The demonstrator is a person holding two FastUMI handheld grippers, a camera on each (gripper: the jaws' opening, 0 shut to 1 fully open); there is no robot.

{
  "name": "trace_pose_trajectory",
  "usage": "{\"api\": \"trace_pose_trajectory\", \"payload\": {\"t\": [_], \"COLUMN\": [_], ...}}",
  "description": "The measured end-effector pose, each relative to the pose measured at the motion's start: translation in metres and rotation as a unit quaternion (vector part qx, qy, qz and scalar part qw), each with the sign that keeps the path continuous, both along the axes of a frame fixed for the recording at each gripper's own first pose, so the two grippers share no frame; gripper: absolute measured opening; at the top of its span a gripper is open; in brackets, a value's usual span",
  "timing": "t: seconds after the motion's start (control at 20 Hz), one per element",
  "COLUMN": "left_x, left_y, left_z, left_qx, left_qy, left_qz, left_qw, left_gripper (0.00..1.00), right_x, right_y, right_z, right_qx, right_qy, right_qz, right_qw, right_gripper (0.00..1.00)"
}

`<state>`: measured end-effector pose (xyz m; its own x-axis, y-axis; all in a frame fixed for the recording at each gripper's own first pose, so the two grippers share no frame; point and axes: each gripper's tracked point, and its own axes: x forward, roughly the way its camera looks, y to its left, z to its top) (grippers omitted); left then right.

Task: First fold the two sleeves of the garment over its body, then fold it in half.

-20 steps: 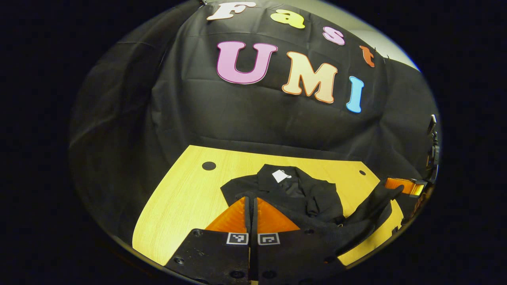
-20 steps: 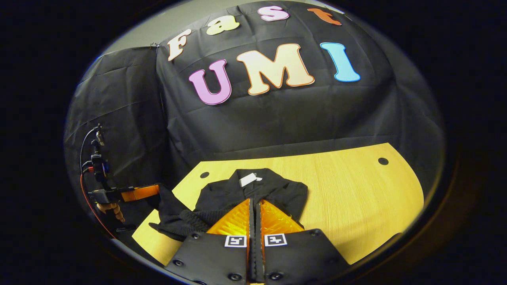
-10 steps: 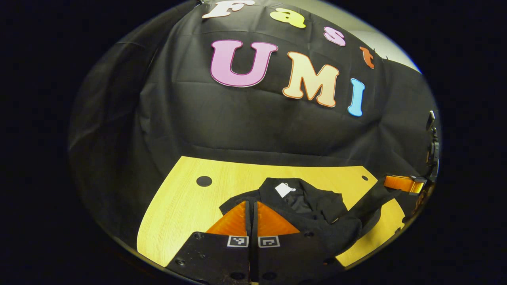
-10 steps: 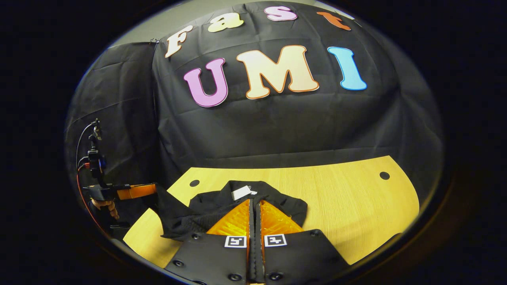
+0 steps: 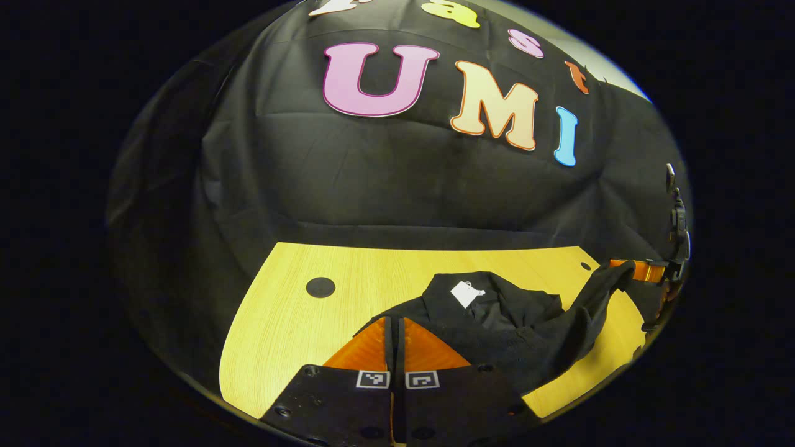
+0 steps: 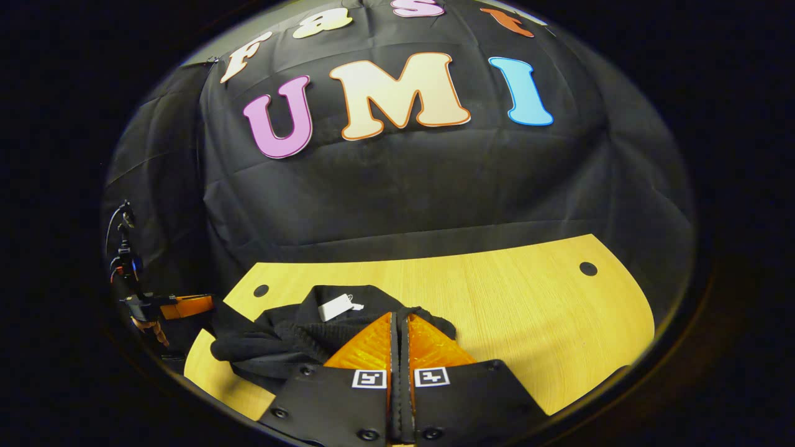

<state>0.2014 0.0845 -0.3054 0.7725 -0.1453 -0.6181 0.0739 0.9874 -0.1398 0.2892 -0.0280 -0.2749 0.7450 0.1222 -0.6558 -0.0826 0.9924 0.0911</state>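
A black garment (image 5: 497,320) with a white tag (image 5: 467,293) at its collar lies on the yellow wooden table (image 5: 292,310). Its near edge is lifted and bunched over its body. My left gripper (image 5: 394,321) is shut, and dark cloth runs off to the right from its fingertips. In the left gripper view the right gripper (image 5: 640,270) shows at the far right with cloth stretched up to it. My right gripper (image 6: 397,316) is shut over the garment (image 6: 279,332), just right of the tag (image 6: 335,307). At far left, the left gripper (image 6: 186,305) grips cloth, a hand (image 6: 149,324) behind it.
Round dark holes (image 5: 320,287) (image 6: 587,269) mark the table's back corners. Bare tabletop (image 6: 546,323) stretches to the right of the garment. The black cloth wall (image 5: 397,186) stands close behind the table's far edge.
Both grippers have carried the lifted edge forward toward the collar. The garment is more bunched, and the collar and tag sit closer to the fingertips in both views.
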Motion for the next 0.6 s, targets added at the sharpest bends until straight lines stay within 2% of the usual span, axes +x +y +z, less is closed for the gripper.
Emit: {"api": "trace_pose_trajectory", "payload": {"t": [0.05, 0.15, 0.2, 0.25, 0.3, 0.35, 0.4, 0.6], "left_x": [0.012, 0.028, 0.031, 0.030, 0.028, 0.020, 0.015, -0.016], "left_y": [0.015, 0.031, 0.030, 0.028, 0.026, 0.024, 0.022, 0.014], "left_z": [0.006, 0.033, 0.048, 0.062, 0.067, 0.069, 0.074, 0.109], "left_qx": [0.027, 0.059, 0.058, 0.056, 0.055, 0.055, 0.054, 0.053], "left_qy": [-0.026, -0.088, -0.111, -0.122, -0.124, -0.121, -0.125, -0.145], "left_qz": [0.027, 0.060, 0.062, 0.061, 0.058, 0.057, 0.057, 0.072], "left_qw": [0.999, 0.993, 0.990, 0.989, 0.989, 0.990, 0.989, 0.985], "left_gripper": [0.00, 0.65, 0.98, 0.94, 0.93, 0.93, 0.93, 0.94], "right_x": [0.003, -0.001, 0.007, 0.006, 0.001, -0.004, -0.011, -0.048], "right_y": [-0.009, -0.017, -0.019, -0.019, -0.017, -0.018, -0.019, -0.022], "right_z": [-0.002, 0.002, 0.019, 0.031, 0.042, 0.050, 0.060, 0.089], "right_qx": [-0.014, -0.039, -0.050, -0.055, -0.057, -0.059, -0.060, -0.046], "right_qy": [-0.002, -0.029, -0.051, -0.070, -0.086, -0.099, -0.113, -0.151], "right_qz": [-0.021, -0.038, -0.042, -0.041, -0.040, -0.039, -0.041, -0.037], "right_qw": [1.000, 0.998, 0.997, 0.995, 0.994, 0.993, 0.991, 0.987], "right_gripper": [0.03, 0.65, 0.96, 0.96, 0.98, 0.94, 0.98, 0.98]}}
